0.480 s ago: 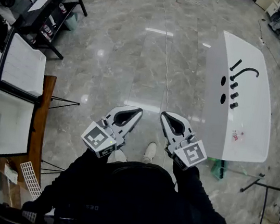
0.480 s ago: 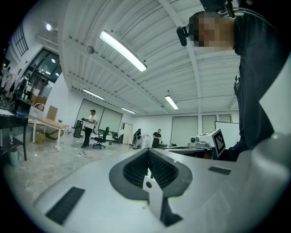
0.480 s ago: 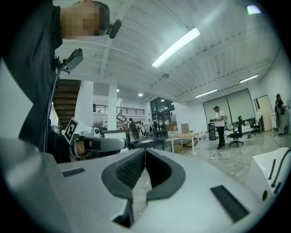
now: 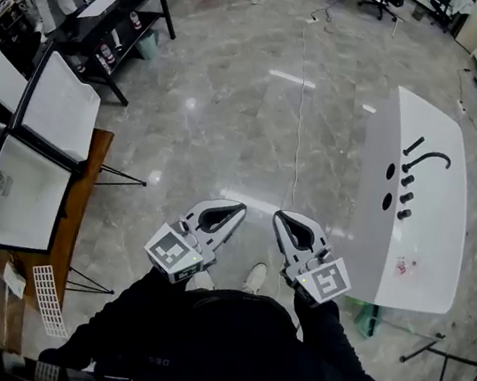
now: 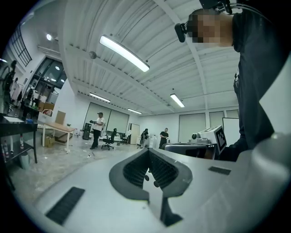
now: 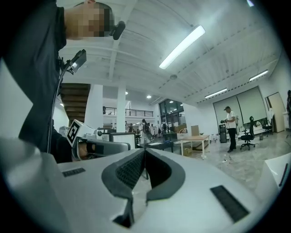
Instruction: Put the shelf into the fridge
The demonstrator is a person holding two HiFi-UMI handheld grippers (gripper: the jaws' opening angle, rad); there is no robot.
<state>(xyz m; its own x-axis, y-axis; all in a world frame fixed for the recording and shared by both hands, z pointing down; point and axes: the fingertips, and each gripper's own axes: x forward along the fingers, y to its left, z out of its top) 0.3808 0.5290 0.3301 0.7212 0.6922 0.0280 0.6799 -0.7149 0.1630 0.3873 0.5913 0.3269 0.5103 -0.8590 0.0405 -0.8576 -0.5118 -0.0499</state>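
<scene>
In the head view a small white fridge point(image 4: 18, 195) stands at the far left with its door point(image 4: 59, 105) swung open. A white slatted shelf point(image 4: 47, 296) lies near it, lower left, beside the person's sleeve. Both grippers are held level in front of the person's chest, over the floor and well to the right of the fridge and shelf. My left gripper point(image 4: 239, 207) is shut with nothing in it; the left gripper view shows its pads point(image 5: 148, 151) meeting. My right gripper point(image 4: 278, 215) is shut and empty too, and its pads point(image 6: 144, 150) are pressed together.
A wooden table point(image 4: 93, 173) carries the fridge. A long white table point(image 4: 418, 249) with a few black parts stands at the right. A black bench point(image 4: 115, 9) is at the back left. A cable point(image 4: 300, 132) runs along the marble floor ahead. People stand far off.
The whole scene sits lower in the head view, as the camera has tilted. Both grippers stay side by side and shut, as before.
</scene>
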